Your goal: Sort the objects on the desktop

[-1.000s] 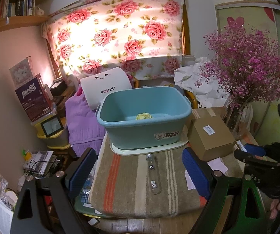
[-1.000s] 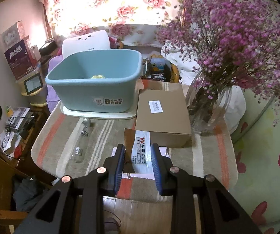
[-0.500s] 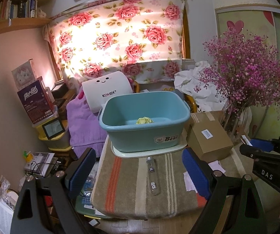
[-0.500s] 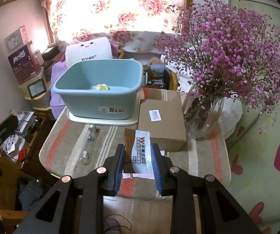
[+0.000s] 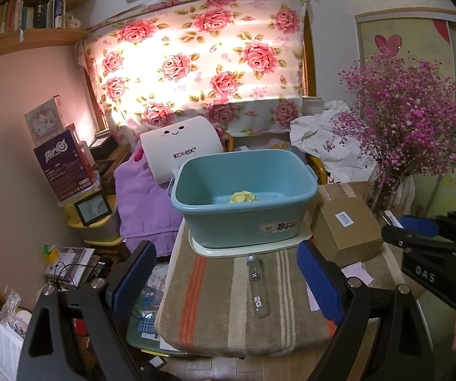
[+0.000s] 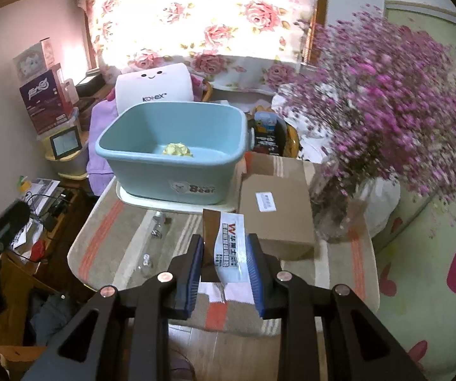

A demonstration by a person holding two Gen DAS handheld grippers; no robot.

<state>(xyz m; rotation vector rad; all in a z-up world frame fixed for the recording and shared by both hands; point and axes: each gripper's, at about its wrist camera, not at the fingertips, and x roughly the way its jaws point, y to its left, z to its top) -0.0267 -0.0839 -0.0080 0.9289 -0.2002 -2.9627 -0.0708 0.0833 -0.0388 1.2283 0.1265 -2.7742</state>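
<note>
Right gripper (image 6: 224,255) clamps a printed packet (image 6: 228,247) at lower centre; left gripper (image 5: 228,273) gapes wide over the tube (image 5: 257,285).

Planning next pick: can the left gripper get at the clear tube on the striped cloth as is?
Probably yes. Left gripper is open and empty, with the clear tube lying alone on the striped cloth between its fingers; nothing covers it.

A tub (image 5: 243,209) is sitting on a tray (image 5: 247,247) at the table's (image 5: 208,314) back, a paper wad (image 5: 243,196) lying inside. A tube (image 5: 257,285) is lying before it; a box (image 5: 345,225) is standing to its right.
</note>
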